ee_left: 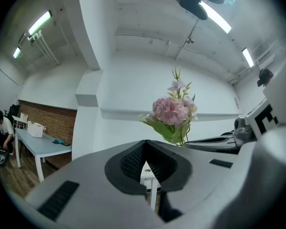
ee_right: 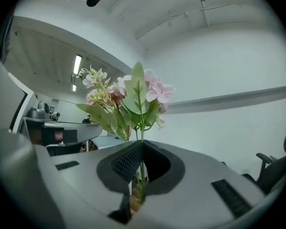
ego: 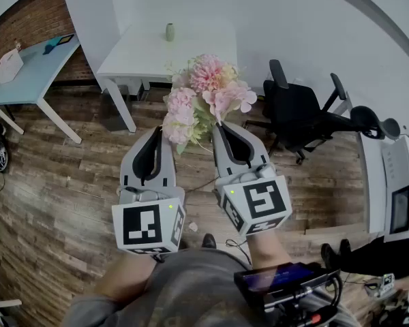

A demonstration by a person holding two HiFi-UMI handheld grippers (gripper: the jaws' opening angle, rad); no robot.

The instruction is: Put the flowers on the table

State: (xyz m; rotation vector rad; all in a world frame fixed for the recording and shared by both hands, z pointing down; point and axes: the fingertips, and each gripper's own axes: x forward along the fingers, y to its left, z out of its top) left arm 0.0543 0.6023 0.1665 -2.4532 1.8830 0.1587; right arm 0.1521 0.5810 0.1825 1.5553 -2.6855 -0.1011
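One flower bunch [ego: 206, 95] upright btwn right claw [ego: 217, 124] tips

Dark wood-plank floor [ego: 61, 182], white surface [ego: 143, 50] against white wall [ego: 293, 12], pale blue desk [ego: 37, 73] beside brick wall [ego: 27, 16], black office chair [ego: 296, 111], ceiling strip lights [ee_left: 39, 23] lit.

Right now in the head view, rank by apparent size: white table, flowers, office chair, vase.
1 to 3, unranked: white table, office chair and flowers cover about alike, and the flowers are held close to the camera, which inflates them.
4. vase, clearly smallest.
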